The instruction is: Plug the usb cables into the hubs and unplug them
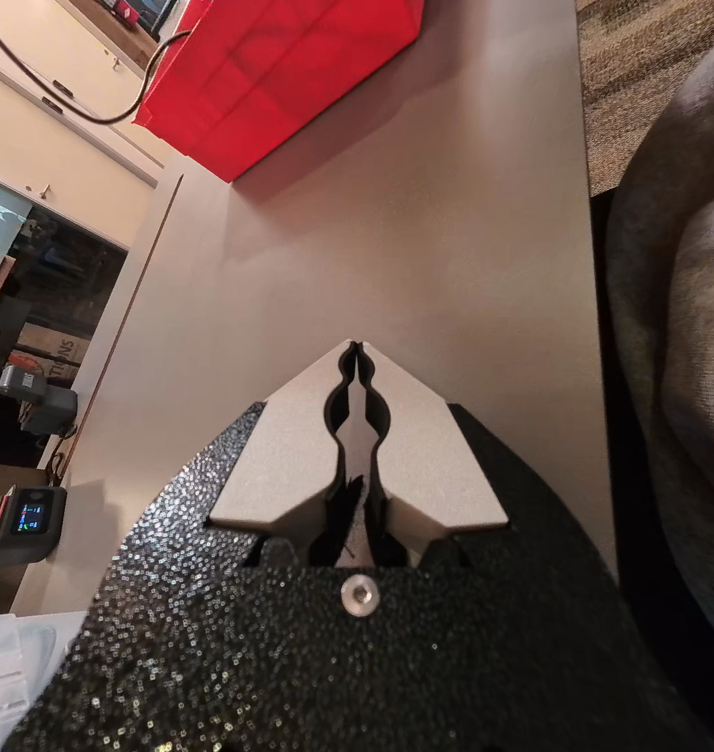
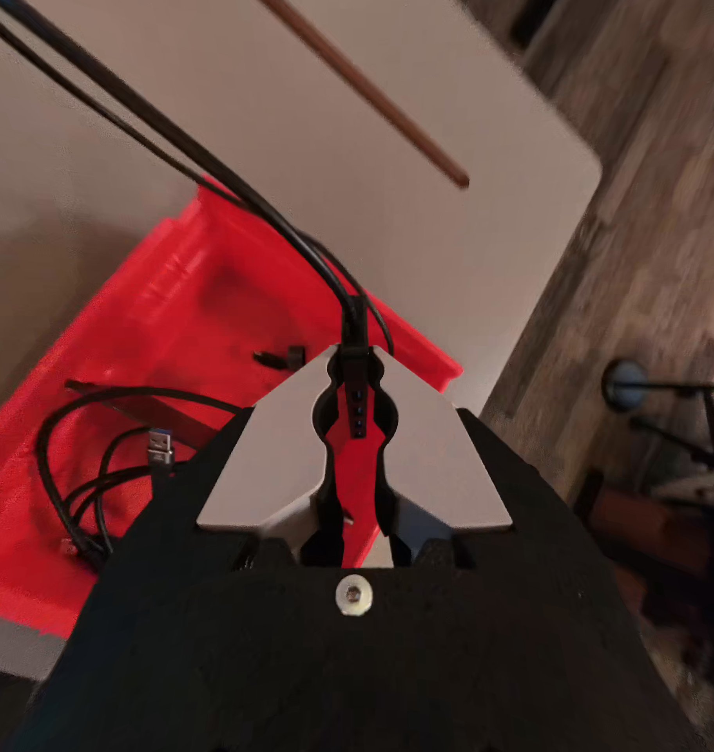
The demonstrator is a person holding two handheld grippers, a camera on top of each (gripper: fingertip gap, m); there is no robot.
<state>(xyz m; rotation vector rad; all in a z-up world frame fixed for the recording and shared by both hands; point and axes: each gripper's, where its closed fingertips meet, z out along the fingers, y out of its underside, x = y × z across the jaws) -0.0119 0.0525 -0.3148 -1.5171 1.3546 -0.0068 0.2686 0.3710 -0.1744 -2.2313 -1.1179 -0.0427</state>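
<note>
Here the right gripper (image 2: 355, 354) clenches a slim black plastic USB hub (image 2: 356, 401) with a row of blue ports, held over the red plastic bin (image 2: 176, 317), where black USB cables (image 2: 82, 460) lie coiled, partly hidden behind the gripper's body. The hub's black lead (image 2: 209, 162) runs out of frame. The left gripper (image 1: 356, 346) is pressed closed on nothing above the pale grey table (image 1: 388, 252); the bin's inside is hidden there.

We see a red bin (image 1: 278, 77) at the upper centre of the left wrist frame, resting on a pale bench (image 1: 388, 264). At lower left sits a small dark device with a lit screen (image 1: 31, 519). Patterned carpet (image 1: 640, 81) fills the upper right corner; cream cabinets (image 1: 42, 134) fill the upper left.
</note>
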